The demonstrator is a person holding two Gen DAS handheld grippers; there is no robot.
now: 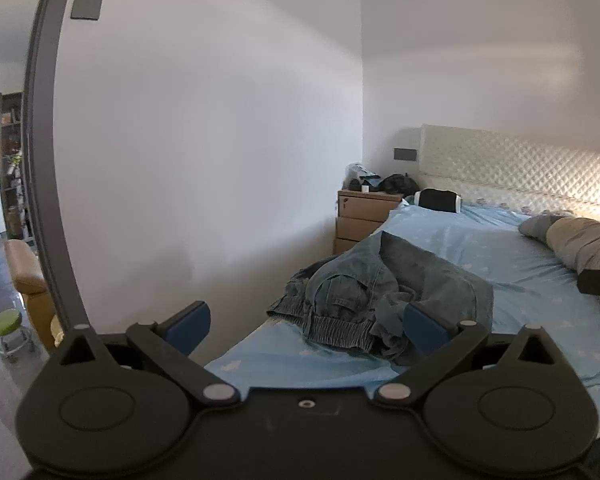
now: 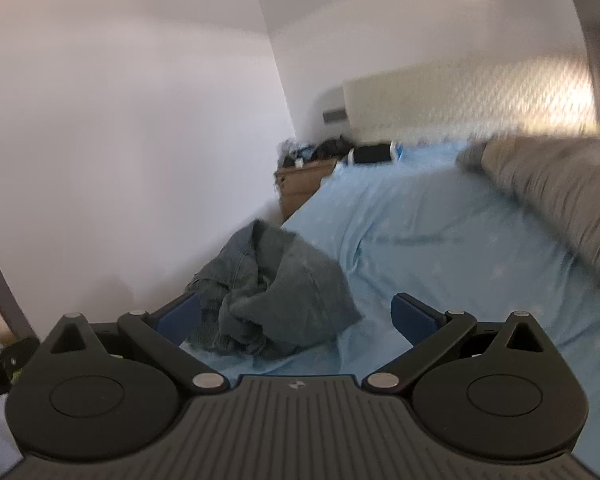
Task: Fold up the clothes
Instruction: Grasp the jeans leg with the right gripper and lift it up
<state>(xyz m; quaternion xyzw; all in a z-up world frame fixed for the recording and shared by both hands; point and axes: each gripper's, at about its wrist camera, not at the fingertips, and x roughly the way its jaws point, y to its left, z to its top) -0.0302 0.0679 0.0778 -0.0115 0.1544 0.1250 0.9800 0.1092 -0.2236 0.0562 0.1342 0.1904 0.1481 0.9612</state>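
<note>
A crumpled pair of blue denim jeans (image 1: 380, 292) lies in a heap near the left edge of a bed with a light blue sheet (image 1: 520, 280). The elastic waistband faces me. My left gripper (image 1: 306, 326) is open, its blue pads wide apart, just short of the heap with nothing between them. In the right wrist view the same jeans (image 2: 276, 296) sit ahead and left of centre. My right gripper (image 2: 296, 316) is also open and holds nothing; its left pad is close to the heap. A corner of the right gripper (image 1: 598, 282) shows at the right edge of the left wrist view.
A grey rolled duvet (image 2: 560, 200) runs along the bed's right side. A padded headboard (image 1: 520, 176) stands behind. A wooden bedside cabinet (image 1: 364, 216) with clutter is at the bed's far left. A white wall (image 1: 200, 140) lies left, with a doorway, chair and green stool (image 1: 4, 322).
</note>
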